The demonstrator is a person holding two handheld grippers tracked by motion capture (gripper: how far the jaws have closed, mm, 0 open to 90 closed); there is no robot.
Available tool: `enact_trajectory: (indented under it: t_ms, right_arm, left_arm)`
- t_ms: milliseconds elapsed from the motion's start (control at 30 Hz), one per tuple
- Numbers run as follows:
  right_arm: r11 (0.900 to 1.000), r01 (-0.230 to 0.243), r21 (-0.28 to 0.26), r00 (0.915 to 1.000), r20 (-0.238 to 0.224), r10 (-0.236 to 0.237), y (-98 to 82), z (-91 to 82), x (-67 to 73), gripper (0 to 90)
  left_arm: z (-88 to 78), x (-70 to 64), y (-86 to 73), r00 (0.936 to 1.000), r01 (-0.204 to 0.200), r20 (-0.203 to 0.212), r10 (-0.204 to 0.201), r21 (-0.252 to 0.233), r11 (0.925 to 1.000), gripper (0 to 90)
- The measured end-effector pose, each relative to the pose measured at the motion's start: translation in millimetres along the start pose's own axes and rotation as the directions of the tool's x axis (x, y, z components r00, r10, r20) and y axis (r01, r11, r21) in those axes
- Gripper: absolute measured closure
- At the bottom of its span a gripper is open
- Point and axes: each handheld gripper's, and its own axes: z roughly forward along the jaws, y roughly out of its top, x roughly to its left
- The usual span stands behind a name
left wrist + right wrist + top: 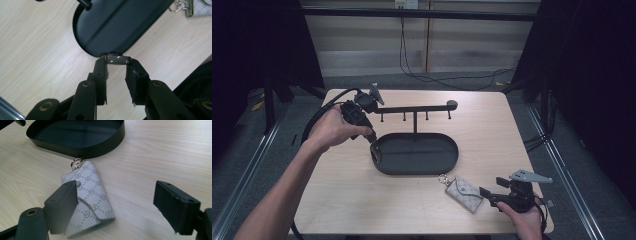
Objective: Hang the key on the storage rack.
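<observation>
My left gripper (117, 65) is pinched tight on the rim of the black tray (432, 150), at the tray's left end, and the dark rim shines a little between my two black jaws. In the high view my left hand (332, 131) holds that gripper (373, 142) tilted down at the tray edge, with its thick cable looping off behind. My right gripper (117, 202) has its jaws spread wide, with nothing pressed between them. The key pouch (88, 202) lies flat on the table right at my right gripper: its near end runs under the left jaw, and the other jaw is well off to the side over bare wood. The pouch is pale with rows of little round marks printed on it, but I cannot read any word in them. It has a small gold ring (76, 162) at the far end, and that ring sits just beside the tray wall. From above, the pouch (464, 192) is near the front edge of the wooden table (492, 130), between the tray and my right gripper (489, 196). A thin black rack (414, 110) with small hooks stands up from the back of the tray. Nothing lies between my right jaws and the pouch.
</observation>
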Motion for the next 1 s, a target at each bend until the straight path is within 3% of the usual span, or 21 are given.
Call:
enact_trajectory:
  t_ms: [367, 467, 1000]
  right_arm:
    - [1.0, 0.004, -0.003, 1.0, -0.007, -0.004, -0.2, -0.6, -0.1, 19.4]
    - [1.0, -0.001, -0.003, 1.0, -0.01, 0.001, -0.2, -0.8, -0.4, 19.4]
    - [1.0, 0.002, -0.003, 0.9998, -0.02, -0.002, -0.4, -1.1, -0.4, 19.6]
  left_arm:
    - [6.8, 12.3, 22.8, 0.9989, 0.044, -0.017, -0.044, 0.036, 0.9984, 71.0]
    - [9.0, 18.7, 28.5, 0.9977, 0.068, -0.006, -0.068, 0.039, 0.9969, 71.0]
    - [17.2, 25.0, 45.9, 0.9948, 0.102, -0.009, -0.102, 0.063, 0.9928, 70.9]
